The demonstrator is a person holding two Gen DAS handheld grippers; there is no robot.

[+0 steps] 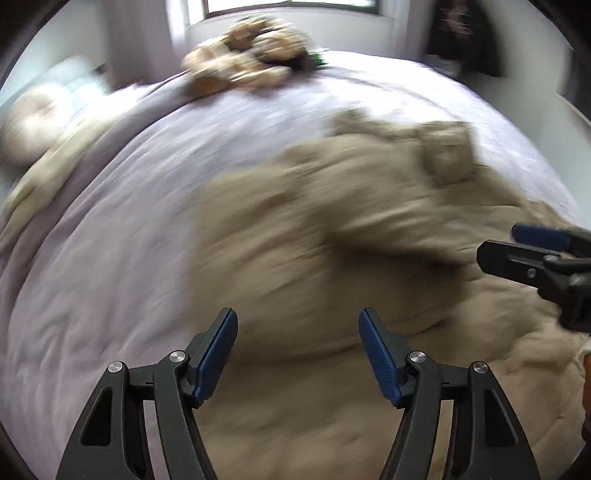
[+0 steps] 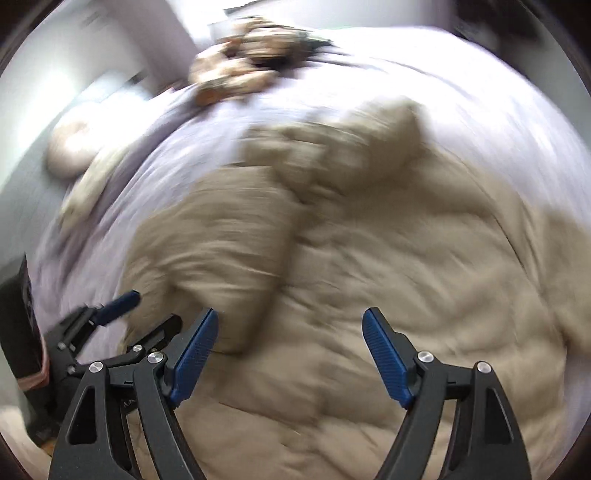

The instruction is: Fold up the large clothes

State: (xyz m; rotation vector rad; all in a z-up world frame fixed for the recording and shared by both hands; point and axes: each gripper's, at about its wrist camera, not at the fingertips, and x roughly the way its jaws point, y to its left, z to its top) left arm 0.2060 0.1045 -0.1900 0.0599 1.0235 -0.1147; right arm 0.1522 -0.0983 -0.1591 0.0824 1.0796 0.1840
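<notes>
A large beige garment point(image 1: 351, 240) lies crumpled on a bed with a pale lilac cover point(image 1: 110, 221); it also fills the right wrist view point(image 2: 369, 258). My left gripper point(image 1: 297, 321) is open and empty above the garment's near left part. My right gripper point(image 2: 290, 321) is open and empty above the garment's middle. The right gripper shows at the right edge of the left wrist view point(image 1: 517, 254), and the left gripper shows at the lower left of the right wrist view point(image 2: 122, 314). Both views are motion-blurred.
A heap of tan and dark items point(image 1: 247, 62) lies at the far edge of the bed point(image 2: 240, 70). A pale pillow point(image 1: 29, 125) lies at the far left. A window point(image 1: 291, 7) and white walls stand behind the bed.
</notes>
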